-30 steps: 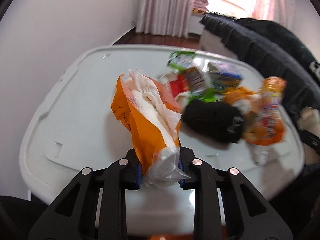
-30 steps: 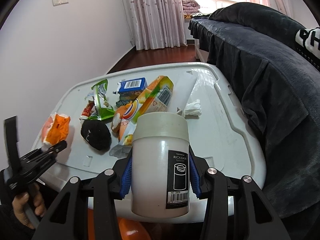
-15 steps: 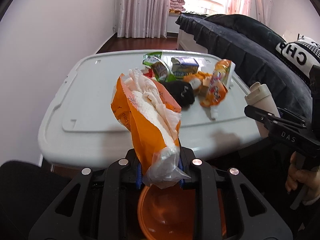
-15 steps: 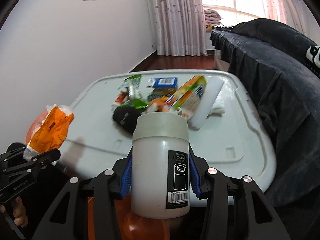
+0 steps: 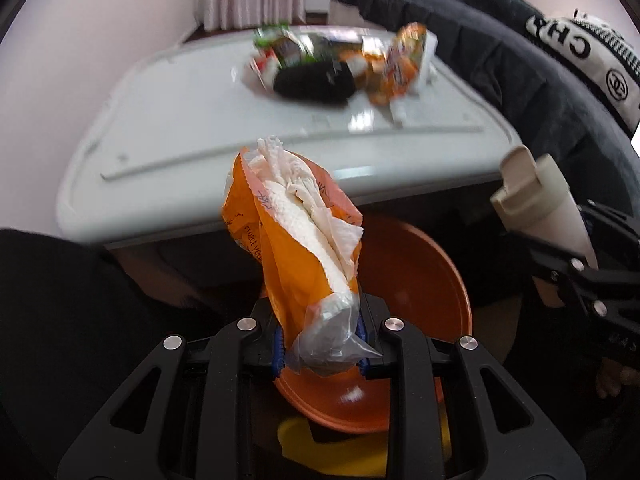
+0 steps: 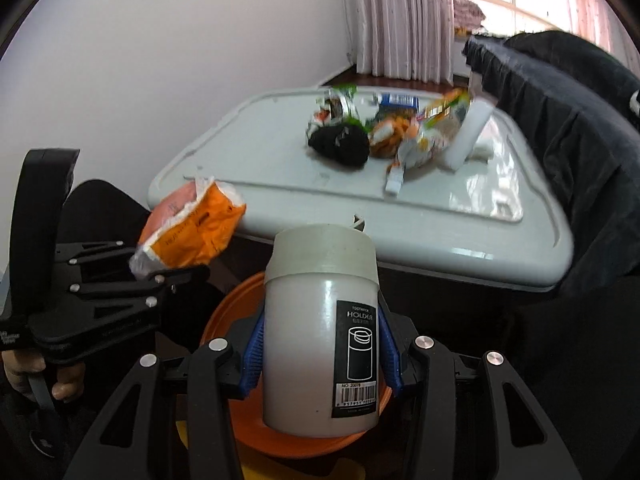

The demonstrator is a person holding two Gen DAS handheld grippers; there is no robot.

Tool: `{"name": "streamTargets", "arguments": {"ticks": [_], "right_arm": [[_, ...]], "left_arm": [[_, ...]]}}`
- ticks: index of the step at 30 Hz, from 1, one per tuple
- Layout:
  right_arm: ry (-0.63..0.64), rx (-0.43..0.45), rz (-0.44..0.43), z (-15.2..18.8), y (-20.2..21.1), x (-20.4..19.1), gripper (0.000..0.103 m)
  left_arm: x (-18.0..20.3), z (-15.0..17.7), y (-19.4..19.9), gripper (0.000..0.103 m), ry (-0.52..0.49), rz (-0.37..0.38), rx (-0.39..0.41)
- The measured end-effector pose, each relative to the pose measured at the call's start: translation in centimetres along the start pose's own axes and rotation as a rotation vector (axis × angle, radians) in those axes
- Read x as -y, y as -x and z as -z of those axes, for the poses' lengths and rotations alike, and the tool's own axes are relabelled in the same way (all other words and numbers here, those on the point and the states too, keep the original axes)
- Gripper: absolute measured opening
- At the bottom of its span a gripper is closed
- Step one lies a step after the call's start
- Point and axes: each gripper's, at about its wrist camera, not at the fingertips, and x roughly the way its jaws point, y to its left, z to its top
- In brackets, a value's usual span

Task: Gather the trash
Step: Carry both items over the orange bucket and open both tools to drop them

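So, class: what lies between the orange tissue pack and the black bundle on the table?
Only bare white table top separates the tissue pack from the black bundle, per the left wrist view.

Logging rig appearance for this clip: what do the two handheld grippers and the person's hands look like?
Both the left gripper and the right gripper are matte black, with open triangular linkage frames, silver pivot bolts and ribbed blue pads. The left one shows a tall black handle loop and faint white lettering. The bare left hand grips it; no sleeve is clearly visible.

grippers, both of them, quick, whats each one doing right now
Left gripper: shut on the orange plastic tissue pack.
Right gripper: shut on the white cylindrical toothpick holder.
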Motion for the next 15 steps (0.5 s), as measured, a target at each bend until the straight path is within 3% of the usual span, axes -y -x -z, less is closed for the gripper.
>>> {"name": "streamTargets", "arguments": {"ticks": [5,8,15], "right_arm": [[-0.021,-0.158,-0.005,0.6,-3.9,0.5,0.047],[-0.035,-0.204,-0.015,0.8,-5.3,0.5,0.047],[-0.072,-0.167,-0.029,0.9,-4.7,1.1,0.047]], "left_arm": [[0.1,0.5,-2.7,0.025,-0.004,0.049,-0.125],[0.4,0.8,-4.2,0.024,-0.013,0.061,-0.192],[1.5,1.7,-2.2,0.024,-0.071,0.097,-0.16]]}}
